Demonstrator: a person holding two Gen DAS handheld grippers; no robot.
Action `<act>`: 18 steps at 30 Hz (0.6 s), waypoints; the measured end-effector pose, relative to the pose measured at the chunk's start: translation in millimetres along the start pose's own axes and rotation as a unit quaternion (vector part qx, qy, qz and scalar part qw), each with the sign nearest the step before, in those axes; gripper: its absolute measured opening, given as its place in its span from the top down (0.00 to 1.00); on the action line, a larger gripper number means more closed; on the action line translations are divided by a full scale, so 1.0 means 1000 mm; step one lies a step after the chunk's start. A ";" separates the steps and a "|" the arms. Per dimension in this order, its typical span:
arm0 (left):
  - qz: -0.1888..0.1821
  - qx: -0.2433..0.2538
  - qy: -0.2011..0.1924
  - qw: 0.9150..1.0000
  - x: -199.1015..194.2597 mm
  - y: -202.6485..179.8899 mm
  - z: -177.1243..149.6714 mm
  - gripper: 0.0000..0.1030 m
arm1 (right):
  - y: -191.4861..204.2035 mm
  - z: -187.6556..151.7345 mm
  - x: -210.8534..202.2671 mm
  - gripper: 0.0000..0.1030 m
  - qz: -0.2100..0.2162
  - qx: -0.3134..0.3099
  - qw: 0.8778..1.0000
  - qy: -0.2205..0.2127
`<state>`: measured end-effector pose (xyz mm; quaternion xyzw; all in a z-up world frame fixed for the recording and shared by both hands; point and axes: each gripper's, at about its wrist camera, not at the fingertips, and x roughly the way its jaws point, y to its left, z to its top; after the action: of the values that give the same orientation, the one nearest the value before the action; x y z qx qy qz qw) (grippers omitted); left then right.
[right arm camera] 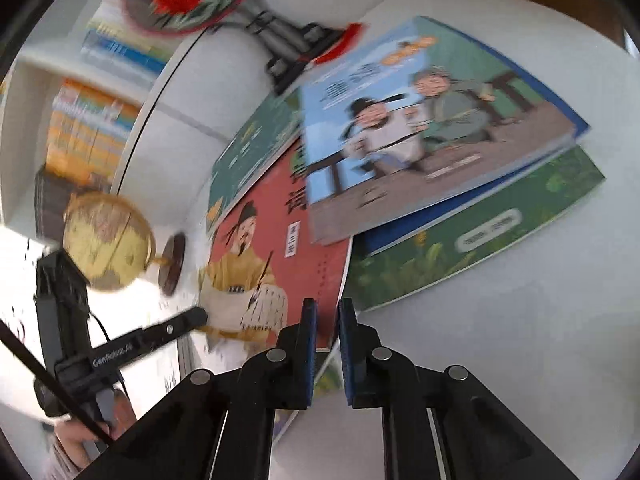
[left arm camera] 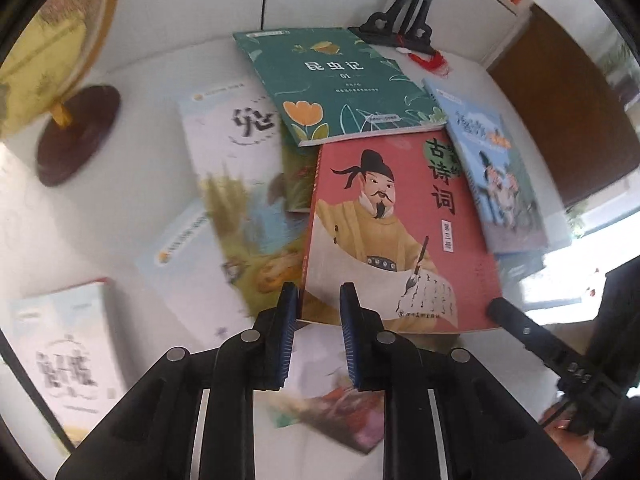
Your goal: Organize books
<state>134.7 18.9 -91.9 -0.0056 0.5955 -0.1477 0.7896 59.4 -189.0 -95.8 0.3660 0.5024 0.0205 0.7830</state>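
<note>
While both tools reach down over the white table point(left arm camera: 152, 184), the red book point(left arm camera: 400, 232) with the robed, bearded writer on its cover serves as the landmark of the pile. At its near left corner the left tool point(left arm camera: 319, 300) has its blue pads point(left arm camera: 289, 308) drawn close together about the cover's bottom edge, though a slim gap shows and I cannot tell for sure that they pinch it. At the same book's right-hand near edge, seen from the right wrist, the right tool point(right arm camera: 327, 314) is nearly closed with the red book's edge running between its pads point(right arm camera: 309, 320); whether they press it I cannot tell. Overlapping the red book's far edge lies the green book point(left arm camera: 328, 80) with a yellow flower on its cover. Overlapping the red book's right side lies the light blue book point(left arm camera: 500, 176) with two cartoon figures, which itself rests on a dark green book point(right arm camera: 480, 240). Left of the red book lies a blurred white book point(left arm camera: 232, 184), and further to the near left a second pale book point(left arm camera: 68, 348). Well to the far left of the red book stands a yellow globe point(left arm camera: 44, 52) on a dark round base, and beyond the green book a black stand point(left arm camera: 404, 24) with a red tassel
</note>
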 end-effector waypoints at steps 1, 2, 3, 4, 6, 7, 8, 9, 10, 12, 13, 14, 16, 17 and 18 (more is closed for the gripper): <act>0.001 -0.004 -0.002 1.000 -0.004 0.004 -0.003 0.82 | 0.005 -0.003 0.001 0.89 0.002 -0.005 1.000 0.005; -0.003 -0.011 -0.003 1.000 -0.006 0.007 -0.005 0.82 | 0.009 -0.008 0.002 0.89 0.006 -0.008 1.000 0.010; -0.006 -0.018 -0.005 1.000 -0.010 0.011 -0.008 0.82 | 0.010 -0.011 0.002 0.89 0.009 -0.007 1.000 0.013; -0.005 -0.020 -0.006 1.000 -0.012 0.014 -0.010 0.82 | 0.011 -0.014 0.003 0.89 0.013 -0.005 1.000 0.016; 0.005 -0.017 -0.005 1.000 -0.016 0.014 -0.016 0.82 | 0.014 -0.020 0.004 0.90 0.023 -0.005 0.999 0.027; 0.011 -0.015 -0.006 1.000 -0.019 0.013 -0.019 0.82 | 0.016 -0.024 0.004 0.90 0.027 -0.008 0.999 0.033; 0.014 -0.013 -0.007 1.000 -0.024 0.014 -0.026 0.82 | 0.021 -0.030 0.004 0.90 0.030 -0.016 0.999 0.042; 0.016 -0.014 -0.008 1.000 -0.026 0.014 -0.031 0.82 | 0.024 -0.033 0.003 0.90 0.031 -0.023 0.998 0.047; 0.017 -0.016 -0.008 1.000 -0.029 0.014 -0.038 0.82 | 0.029 -0.040 0.001 0.90 0.032 -0.033 0.997 0.055; 0.011 -0.019 -0.004 1.000 -0.037 0.017 -0.057 0.82 | 0.030 -0.050 -0.002 0.90 0.037 -0.041 0.996 0.070; 0.009 -0.022 -0.001 1.000 -0.040 0.019 -0.069 0.82 | 0.029 -0.057 -0.004 0.90 0.036 -0.043 0.995 0.080; 0.005 -0.025 0.003 1.000 -0.042 0.020 -0.077 0.82 | 0.027 -0.062 -0.006 0.90 0.036 -0.043 0.994 0.092; -0.008 -0.034 0.018 0.999 -0.045 0.020 -0.101 0.82 | 0.022 -0.072 -0.009 0.90 0.037 -0.043 0.993 0.107; -0.015 -0.037 0.027 0.999 -0.045 0.020 -0.111 0.82 | 0.019 -0.079 -0.011 0.90 0.034 -0.047 0.991 0.121; -0.021 -0.037 0.037 0.998 -0.046 0.018 -0.124 0.82 | 0.016 -0.085 -0.013 0.90 0.032 -0.051 0.989 0.134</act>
<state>10.4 68.0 -88.5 -0.0421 0.6293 -0.1418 0.7630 -9.3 -135.6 -95.5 0.3356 0.5890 0.1196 0.7253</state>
